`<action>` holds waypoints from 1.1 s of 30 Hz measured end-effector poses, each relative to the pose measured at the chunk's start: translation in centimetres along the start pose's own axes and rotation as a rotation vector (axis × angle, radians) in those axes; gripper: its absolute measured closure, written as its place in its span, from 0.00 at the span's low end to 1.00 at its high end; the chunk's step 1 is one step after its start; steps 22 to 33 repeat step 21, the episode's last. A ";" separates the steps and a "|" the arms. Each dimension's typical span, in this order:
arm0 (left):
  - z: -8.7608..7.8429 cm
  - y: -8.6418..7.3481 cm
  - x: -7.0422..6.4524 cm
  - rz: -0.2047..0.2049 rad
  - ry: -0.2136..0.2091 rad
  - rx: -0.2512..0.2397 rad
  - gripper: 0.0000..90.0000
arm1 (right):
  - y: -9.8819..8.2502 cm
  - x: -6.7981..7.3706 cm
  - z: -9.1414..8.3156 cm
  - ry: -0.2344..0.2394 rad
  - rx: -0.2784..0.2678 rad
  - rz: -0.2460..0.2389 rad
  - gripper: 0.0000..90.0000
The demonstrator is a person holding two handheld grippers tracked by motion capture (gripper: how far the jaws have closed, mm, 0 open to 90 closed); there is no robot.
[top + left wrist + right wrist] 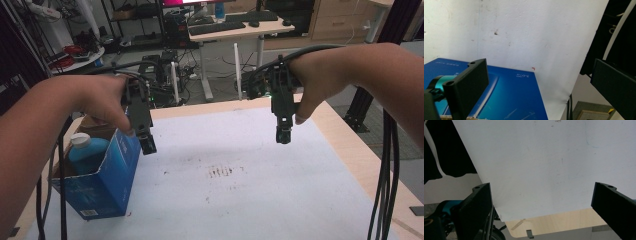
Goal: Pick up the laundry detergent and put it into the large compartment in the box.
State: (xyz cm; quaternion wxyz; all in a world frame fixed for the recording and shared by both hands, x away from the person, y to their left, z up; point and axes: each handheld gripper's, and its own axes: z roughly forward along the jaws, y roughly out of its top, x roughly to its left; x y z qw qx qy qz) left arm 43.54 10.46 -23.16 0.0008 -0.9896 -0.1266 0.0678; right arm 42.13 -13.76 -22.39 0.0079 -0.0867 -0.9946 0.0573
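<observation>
Both forearms raised; left gripper (147, 145) w/ jaws apart above blue box (107, 175), right gripper (283, 136) likewise spread over tabletop (260, 175), holding nothing.

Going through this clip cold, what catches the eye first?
The open blue box at the table's left edge, a blue bottle with a white cap standing inside it. The left claw hangs open by the box's top edge; the right claw hangs open over the bare white mat.

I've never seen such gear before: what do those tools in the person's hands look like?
Each black hand-held gripper, left and right, ends in two flat, rectangular black jaws with small screw holes. Teal metal fittings sit at the jaw bases. Black cables trail from them. The forearms are bare, without sleeves.
</observation>
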 end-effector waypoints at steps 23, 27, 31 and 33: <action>0.2 0.0 -0.3 0.006 -0.006 0.004 0.02 | 0.3 0.4 0.4 0.003 -0.001 -0.005 0.03; 0.2 0.0 -0.3 0.006 -0.006 0.004 0.02 | 0.3 0.4 0.4 0.003 -0.001 -0.005 0.03; 0.2 0.0 -0.3 0.006 -0.006 0.004 0.02 | 0.3 0.4 0.4 0.003 -0.001 -0.005 0.03; 0.2 0.0 -0.3 0.006 -0.006 0.004 0.02 | 0.3 0.4 0.4 0.003 -0.001 -0.005 0.03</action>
